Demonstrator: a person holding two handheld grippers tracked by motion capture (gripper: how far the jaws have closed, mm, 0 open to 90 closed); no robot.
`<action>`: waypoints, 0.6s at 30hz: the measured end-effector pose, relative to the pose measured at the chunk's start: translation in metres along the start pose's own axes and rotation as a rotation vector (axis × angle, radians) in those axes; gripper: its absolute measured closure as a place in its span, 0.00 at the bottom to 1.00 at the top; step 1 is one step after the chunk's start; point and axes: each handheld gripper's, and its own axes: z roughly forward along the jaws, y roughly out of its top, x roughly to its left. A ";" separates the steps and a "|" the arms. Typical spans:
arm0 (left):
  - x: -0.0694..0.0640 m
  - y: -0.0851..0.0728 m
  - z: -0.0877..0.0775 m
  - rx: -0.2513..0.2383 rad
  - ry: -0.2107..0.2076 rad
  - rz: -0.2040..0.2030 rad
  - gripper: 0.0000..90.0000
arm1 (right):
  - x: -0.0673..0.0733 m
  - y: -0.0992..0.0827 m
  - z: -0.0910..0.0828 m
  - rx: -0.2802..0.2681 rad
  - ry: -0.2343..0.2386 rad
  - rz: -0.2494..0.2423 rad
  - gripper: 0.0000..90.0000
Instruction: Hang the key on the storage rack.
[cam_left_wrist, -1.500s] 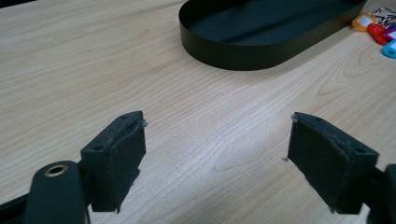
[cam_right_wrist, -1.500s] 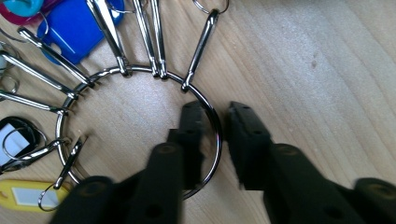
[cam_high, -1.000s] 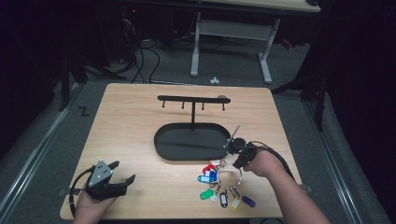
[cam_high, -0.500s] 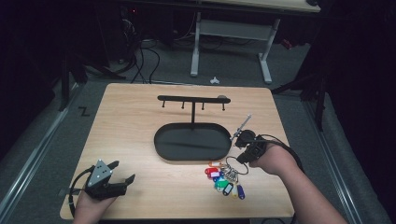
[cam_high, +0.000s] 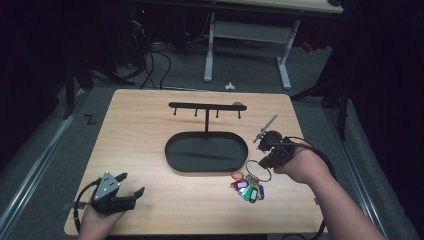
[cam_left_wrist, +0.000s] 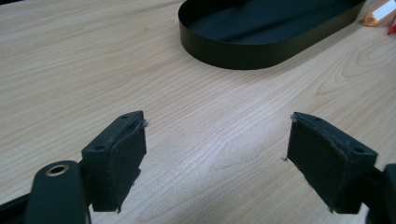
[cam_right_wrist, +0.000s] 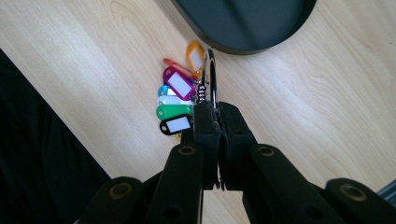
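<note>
Lifted toward two o'clock, the right gripper (cam_right_wrist: 212, 114) pinches the key ring (cam_right_wrist: 211, 77), whose dangling tags (cam_high: 248, 189) may snag or slip; the left gripper (cam_left_wrist: 215, 156) idles wide at seven o'clock.

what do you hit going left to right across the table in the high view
left gripper, open at the near left corner → black oval tray with its hook stand rising from it → bunch of coloured key tags hanging on a ring → right gripper, shut on that ring
</note>
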 end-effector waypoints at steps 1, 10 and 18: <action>0.000 0.000 0.000 0.000 0.000 0.000 0.22 | 0.000 0.000 0.000 0.000 0.000 0.000 0.97; 0.001 0.000 0.001 -0.005 -0.010 -0.008 0.22 | 0.000 0.007 -0.024 -0.024 -0.020 -0.001 0.97; 0.001 0.002 0.003 -0.015 -0.014 -0.010 0.22 | -0.002 0.011 -0.041 -0.036 -0.034 0.014 0.97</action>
